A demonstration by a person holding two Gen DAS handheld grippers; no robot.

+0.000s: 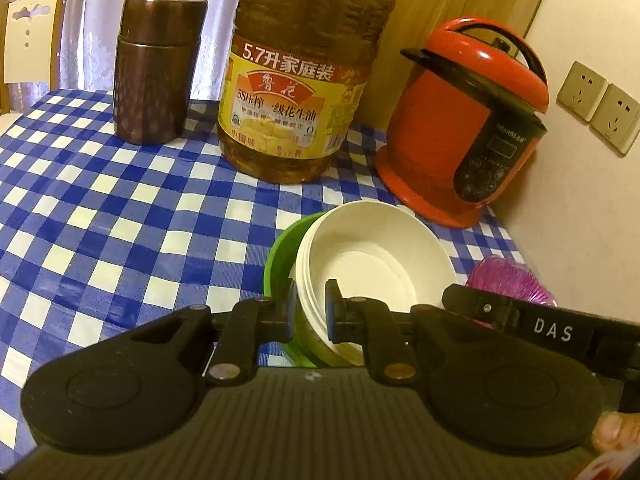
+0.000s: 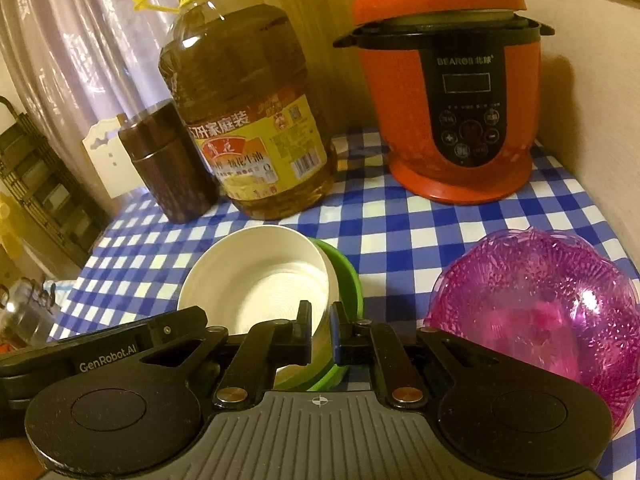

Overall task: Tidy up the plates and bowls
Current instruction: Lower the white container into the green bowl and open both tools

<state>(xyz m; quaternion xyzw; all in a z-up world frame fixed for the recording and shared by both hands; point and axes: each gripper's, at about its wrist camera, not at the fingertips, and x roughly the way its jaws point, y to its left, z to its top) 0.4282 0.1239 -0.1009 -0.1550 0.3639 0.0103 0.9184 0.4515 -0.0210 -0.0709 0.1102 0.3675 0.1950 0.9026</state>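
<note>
while both grippers clamp it, the bowl stack [image 1: 372, 248] tilts.

free: checked cloth [image 1: 100, 208] left | blocked: oil jug [image 1: 296, 80], red cooker [image 1: 464, 128] behind, wall [image 1: 580, 220] right

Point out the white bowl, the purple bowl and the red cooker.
white bowl [image 2: 260, 280]: right wrist view, inside bottom.
purple bowl [image 2: 536, 300]: right wrist view, inner wall.
red cooker [image 1: 436, 128]: left wrist view, red side wall.
</note>
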